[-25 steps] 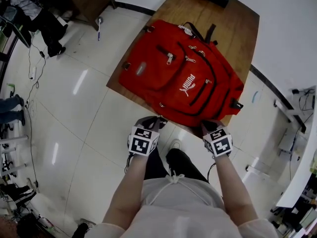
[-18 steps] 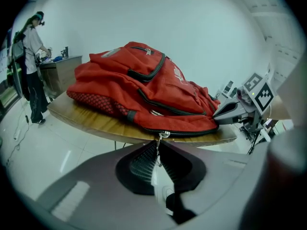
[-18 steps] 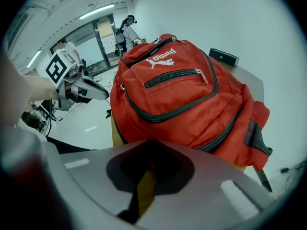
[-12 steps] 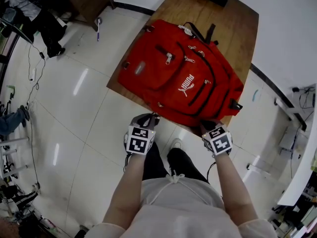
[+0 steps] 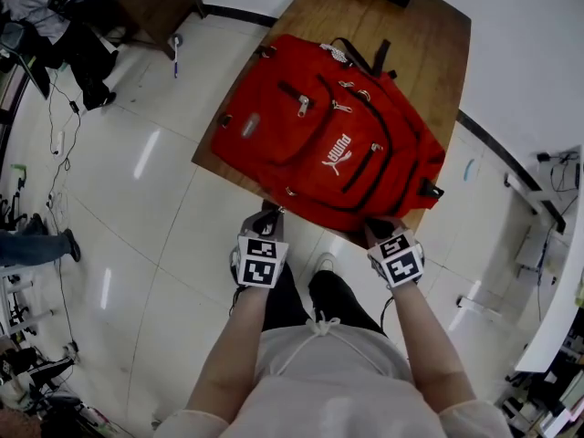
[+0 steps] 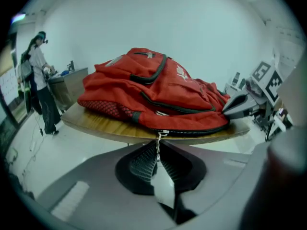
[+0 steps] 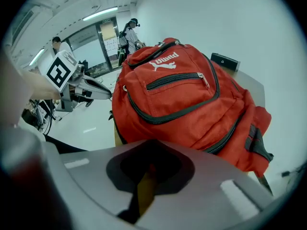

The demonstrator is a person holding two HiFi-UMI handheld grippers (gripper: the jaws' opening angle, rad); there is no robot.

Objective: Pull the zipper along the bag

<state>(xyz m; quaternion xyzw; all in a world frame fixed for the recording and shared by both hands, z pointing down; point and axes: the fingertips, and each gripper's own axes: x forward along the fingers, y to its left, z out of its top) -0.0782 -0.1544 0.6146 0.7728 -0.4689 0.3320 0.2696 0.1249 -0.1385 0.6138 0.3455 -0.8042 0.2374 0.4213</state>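
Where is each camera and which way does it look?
Head view: on the person's head, looking down at the backpack on the table; forearms, left tongs, right tongs show.
Left gripper view: on the left tongs, facing the backpack; its just-opening jaws have the zipper pull between them.
Right gripper view: on the right tongs, facing the backpack; its jaws show.
Shared: each gripper view shows the other tongs.

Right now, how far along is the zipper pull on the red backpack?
Done: the zipper between the slider and the right gripper looks closed. In hand: the pull hangs in the left gripper, whose jaws have just been opening and seem not to press it; the right gripper pinches the backpack corner. Left: any track past the slider is hidden.
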